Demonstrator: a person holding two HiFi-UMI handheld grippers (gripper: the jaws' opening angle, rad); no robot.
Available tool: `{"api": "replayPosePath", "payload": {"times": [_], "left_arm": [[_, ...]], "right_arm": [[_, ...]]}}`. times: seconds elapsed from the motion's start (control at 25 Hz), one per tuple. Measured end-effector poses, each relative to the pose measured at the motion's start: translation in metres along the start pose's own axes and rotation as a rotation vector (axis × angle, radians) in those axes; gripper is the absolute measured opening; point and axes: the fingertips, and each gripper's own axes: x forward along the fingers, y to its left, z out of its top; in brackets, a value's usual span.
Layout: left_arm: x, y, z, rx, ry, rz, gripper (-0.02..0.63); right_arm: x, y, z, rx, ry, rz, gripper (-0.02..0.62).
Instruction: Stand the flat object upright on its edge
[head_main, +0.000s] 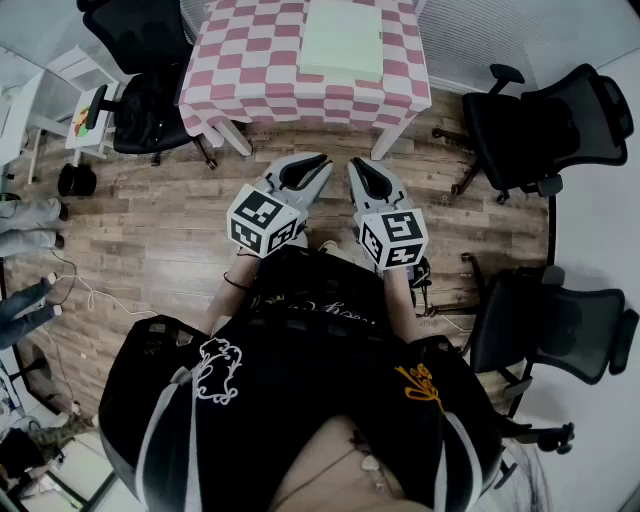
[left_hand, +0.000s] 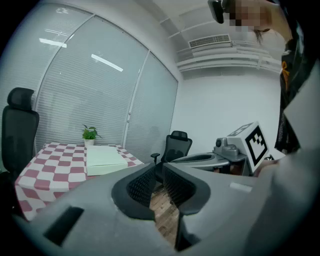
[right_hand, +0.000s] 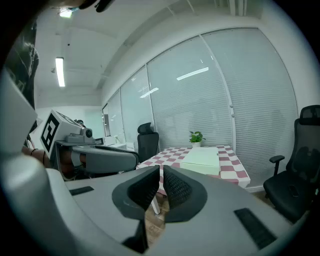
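Nothing done yet: my left gripper (head_main: 320, 163) and right gripper (head_main: 357, 167) are both closed and empty, side by side, with the pale green flat rectangular slab (head_main: 343, 38) lying flat on the pink-and-white checked table (head_main: 250, 60) well ahead.

Pink-checked table (head_main: 250, 62) on wood floor (head_main: 150, 230); pale green flat object (head_main: 342, 38) lying flat on top, potted plant (right_hand: 196, 136) behind it.

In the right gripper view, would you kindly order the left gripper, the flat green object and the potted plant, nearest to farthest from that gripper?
1. left gripper, close on the left.
2. flat green object, on the checkered table ahead.
3. potted plant, at the table's far end.
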Motion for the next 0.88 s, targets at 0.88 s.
{"api": "replayPosePath", "payload": {"times": [0.88], "left_arm": [[-0.013, 0.002, -0.013, -0.015, 0.022, 0.082, 0.041]], "right_arm": [[-0.007, -0.004, -0.020, 0.047, 0.018, 0.033, 0.029]]}}
